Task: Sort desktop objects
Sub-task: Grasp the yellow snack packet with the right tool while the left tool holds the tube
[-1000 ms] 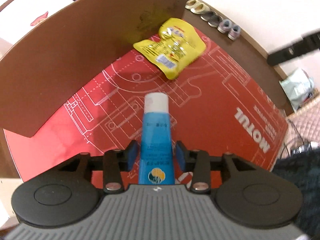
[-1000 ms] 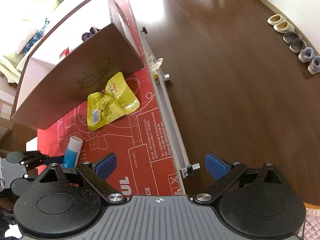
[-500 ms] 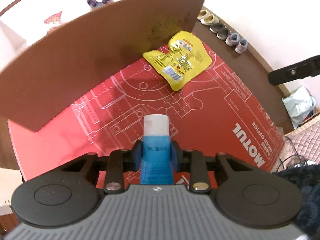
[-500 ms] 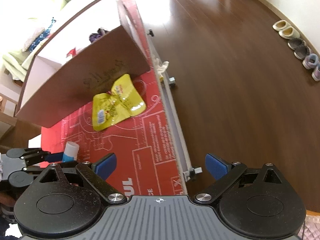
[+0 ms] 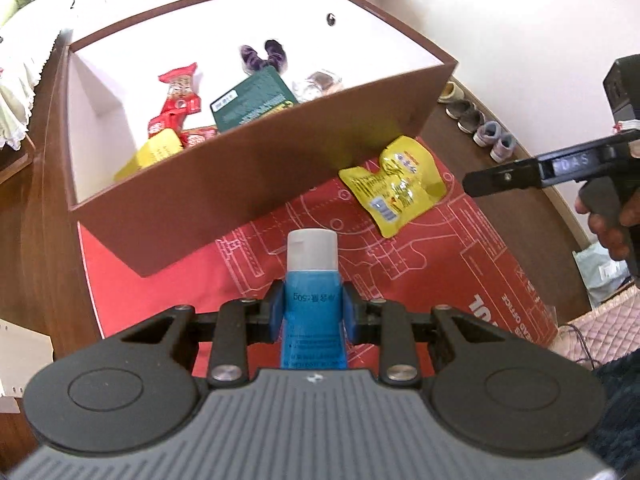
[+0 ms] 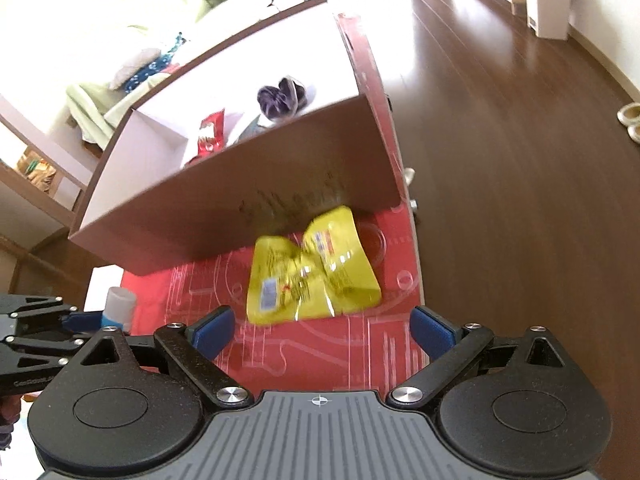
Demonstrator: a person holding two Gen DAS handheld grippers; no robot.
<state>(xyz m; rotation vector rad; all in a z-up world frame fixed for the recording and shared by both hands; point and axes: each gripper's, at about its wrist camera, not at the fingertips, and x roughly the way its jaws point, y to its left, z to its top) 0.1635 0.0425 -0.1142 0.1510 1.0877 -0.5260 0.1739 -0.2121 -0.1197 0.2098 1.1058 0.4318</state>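
My left gripper (image 5: 313, 312) is shut on a blue tube (image 5: 313, 320) with a white cap, held up above the red mat (image 5: 440, 272). Ahead of it stands a brown box (image 5: 256, 168) with a white inside, holding red snack packs, a green packet, a yellow packet and a purple item. A yellow pouch (image 5: 394, 186) lies on the mat against the box's near right corner. My right gripper (image 6: 322, 328) is open just above and in front of the yellow pouch (image 6: 310, 272), with nothing between its fingers. The tube's cap (image 6: 118, 300) shows at the left of the right wrist view.
The mat (image 6: 320, 360) lies on a dark wooden floor (image 6: 520, 160). Several shoes (image 5: 480, 128) line the wall at the right. A white bin (image 6: 548, 8) stands far back. Bedding (image 6: 132, 64) lies behind the box. A hand (image 5: 612, 216) holds the right gripper's handle.
My left gripper shut on the tube and lifted it, so the box's inside now shows. The right gripper moved forward over the yellow pouch, staying open.
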